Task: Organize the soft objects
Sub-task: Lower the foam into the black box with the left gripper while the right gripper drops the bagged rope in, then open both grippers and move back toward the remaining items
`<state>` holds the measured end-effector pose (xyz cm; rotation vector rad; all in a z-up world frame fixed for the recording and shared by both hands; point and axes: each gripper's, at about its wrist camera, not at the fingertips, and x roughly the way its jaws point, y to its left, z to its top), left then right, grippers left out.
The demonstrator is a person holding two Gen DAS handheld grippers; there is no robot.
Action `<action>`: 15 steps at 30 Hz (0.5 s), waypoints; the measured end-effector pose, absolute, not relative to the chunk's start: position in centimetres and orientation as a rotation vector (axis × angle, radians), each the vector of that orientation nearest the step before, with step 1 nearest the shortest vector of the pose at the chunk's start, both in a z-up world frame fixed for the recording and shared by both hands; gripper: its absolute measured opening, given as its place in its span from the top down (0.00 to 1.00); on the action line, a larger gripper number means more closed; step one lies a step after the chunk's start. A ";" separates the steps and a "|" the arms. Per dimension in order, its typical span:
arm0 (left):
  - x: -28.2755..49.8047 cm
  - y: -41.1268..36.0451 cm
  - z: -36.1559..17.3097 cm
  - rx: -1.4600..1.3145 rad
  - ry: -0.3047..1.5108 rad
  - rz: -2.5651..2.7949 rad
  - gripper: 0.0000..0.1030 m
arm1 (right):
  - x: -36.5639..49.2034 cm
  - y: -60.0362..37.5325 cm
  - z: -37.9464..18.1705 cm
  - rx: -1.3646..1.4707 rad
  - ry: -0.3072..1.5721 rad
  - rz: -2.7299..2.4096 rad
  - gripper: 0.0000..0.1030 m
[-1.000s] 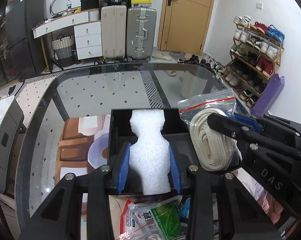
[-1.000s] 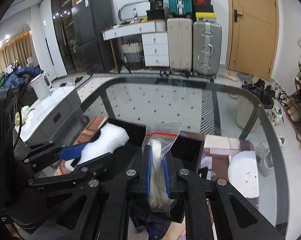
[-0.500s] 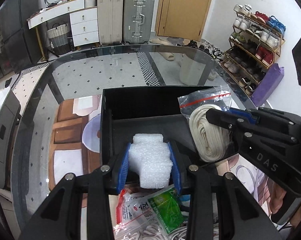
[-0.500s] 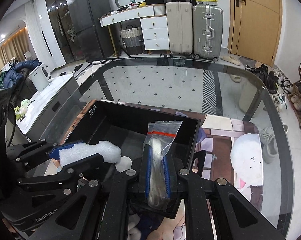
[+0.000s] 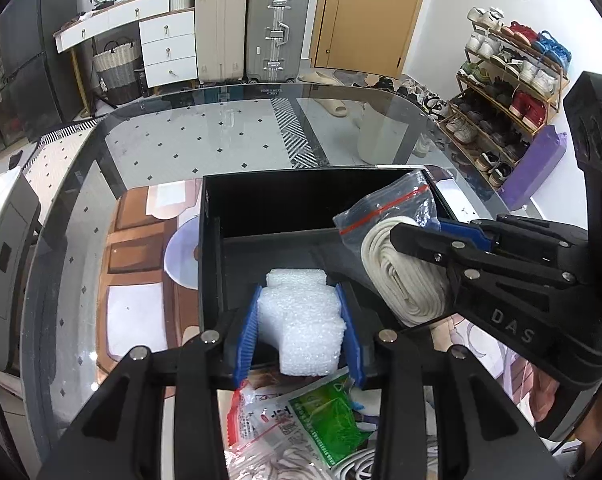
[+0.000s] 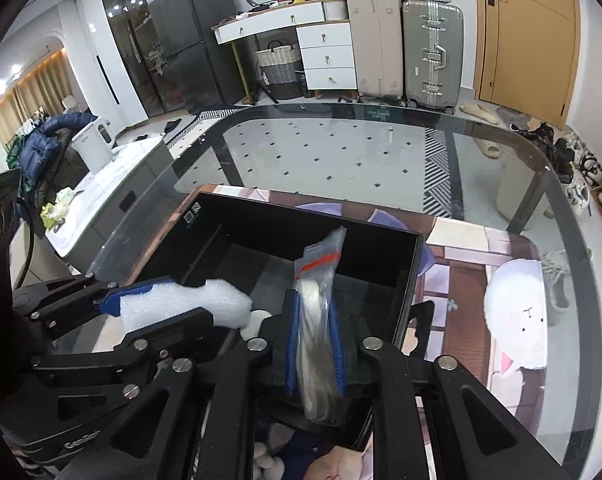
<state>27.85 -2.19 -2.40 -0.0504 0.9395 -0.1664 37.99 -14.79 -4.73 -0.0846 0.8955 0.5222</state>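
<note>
On your left side, your left gripper (image 5: 301, 328) is closed around a white foam piece (image 5: 301, 320); the two blue pads (image 5: 248, 332) press on its sides, so the opening is only as wide as the foam. In the right wrist view the same gripper (image 6: 173, 306) comes in from the left, and the foam piece (image 6: 189, 306) sticks out past the fingertips over the near left part of the black box (image 6: 405, 280). The foam is held just above the box floor, near the front wall; whether it touches the floor, you cannot tell. The black box (image 5: 211, 240) stands on the glass table (image 5: 181, 140) and its top is open. Just before the box, under your left gripper, lies a green and white packet (image 5: 321, 412) in a clear bag. Going to the right, your right gripper (image 6: 315, 344) is clamped almost fully shut on a zip bag (image 6: 319, 280) with a red strip, which holds a coiled white rope (image 5: 397, 280). The bag is thin between the blue pads (image 6: 292, 344), and it hangs over the right half of the box, with its top pointing away from you. In the left wrist view the right gripper (image 5: 421, 236) enters from the right side. Further right, on the table mat, there is a white plush toy (image 6: 517, 320), apart from the box.
</note>
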 end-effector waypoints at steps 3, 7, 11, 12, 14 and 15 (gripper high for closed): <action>27.7 -2.6 -1.9 -0.007 0.922 -0.159 0.51 | 37.3 -14.9 -4.2 -0.088 0.879 0.541 0.71; 26.5 -2.0 -0.5 -0.025 0.877 -0.162 0.40 | 35.6 -15.3 -2.7 -0.083 0.848 0.562 0.68; 24.6 -0.8 1.1 -0.025 0.827 -0.152 0.25 | 32.7 -15.7 -0.5 -0.098 0.794 0.592 0.51; 23.9 -0.4 1.4 -0.028 0.811 -0.143 0.25 | 31.5 -16.1 0.1 -0.085 0.777 0.615 0.50; 22.8 0.2 1.8 -0.034 0.801 -0.149 0.25 | 29.7 -16.7 0.9 -0.054 0.768 0.647 0.50; 22.1 0.5 2.0 -0.042 0.797 -0.158 0.25 | 28.6 -16.7 1.1 -0.052 0.771 0.662 0.50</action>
